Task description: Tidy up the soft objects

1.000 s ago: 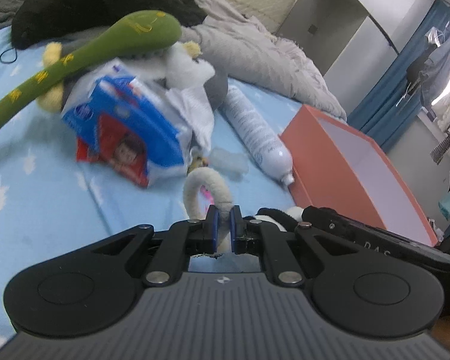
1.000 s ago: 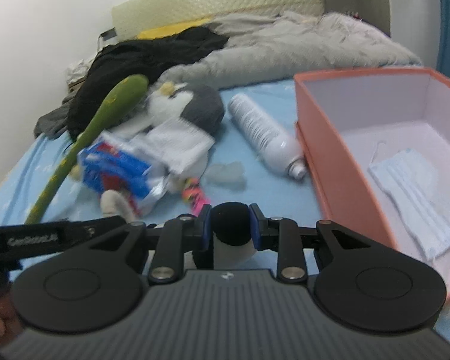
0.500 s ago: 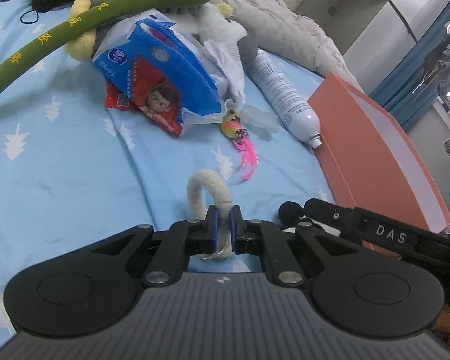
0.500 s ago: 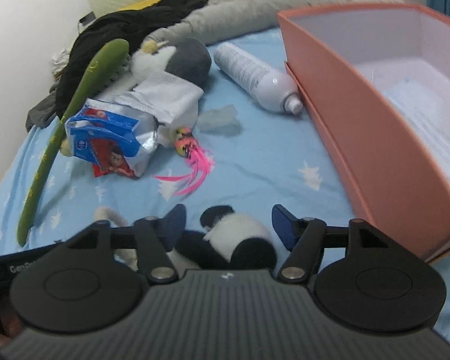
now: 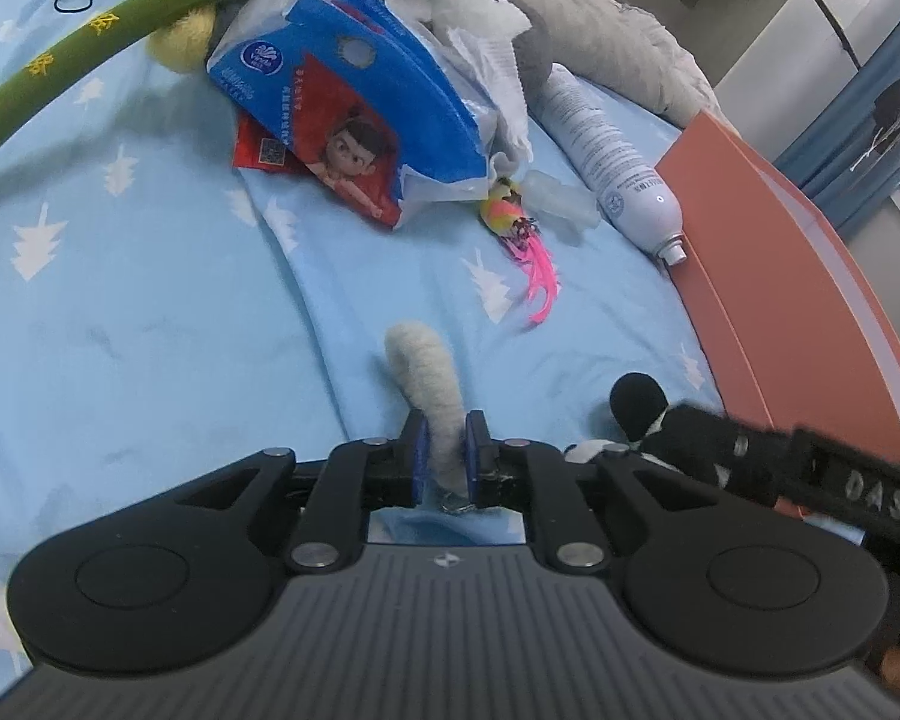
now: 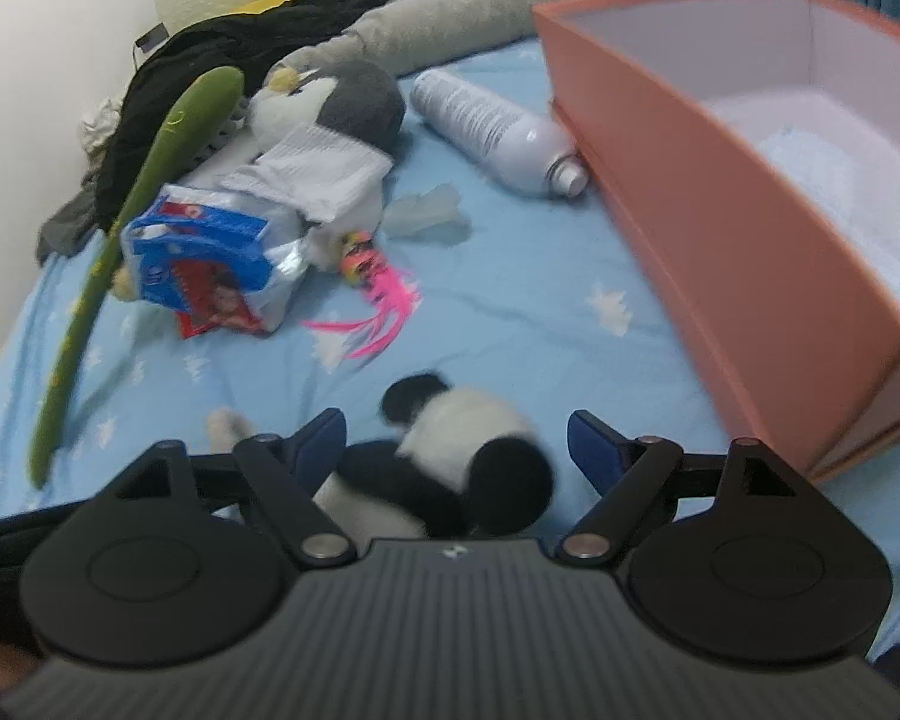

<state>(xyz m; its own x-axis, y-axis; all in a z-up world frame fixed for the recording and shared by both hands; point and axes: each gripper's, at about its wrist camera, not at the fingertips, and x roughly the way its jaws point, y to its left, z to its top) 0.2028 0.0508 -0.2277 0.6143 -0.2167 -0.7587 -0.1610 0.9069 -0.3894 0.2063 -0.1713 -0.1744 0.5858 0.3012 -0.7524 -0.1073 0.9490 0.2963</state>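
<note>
A small black-and-white panda plush [image 6: 480,420] lies on the blue bedsheet between the fingers of my right gripper [image 6: 456,426]. Those jaws are opening wide and the pads stand clear of the plush. Its cream fuzzy loop [image 5: 426,372] runs forward from my left gripper [image 5: 445,450], whose blue pads still touch it on both sides while the jaws are opening. In the left wrist view only the panda's black ear [image 5: 637,399] shows, beside the right gripper's black body. The loop's tip [image 6: 222,423] peeks out left of the right gripper.
An open orange box [image 6: 690,198] with a face mask [image 6: 822,180] inside stands on the right. Ahead lie a white spray bottle [image 5: 606,156], a pink feather toy [image 5: 528,252], a blue-red tissue pack [image 5: 378,102], a long green plush [image 5: 90,42] and a penguin plush [image 6: 342,102].
My right gripper has opened and let go of the panda, which now rests on the bed. Both grippers have sunk toward the sheet. The left jaws have parted slightly; the loop leans flatter.
</note>
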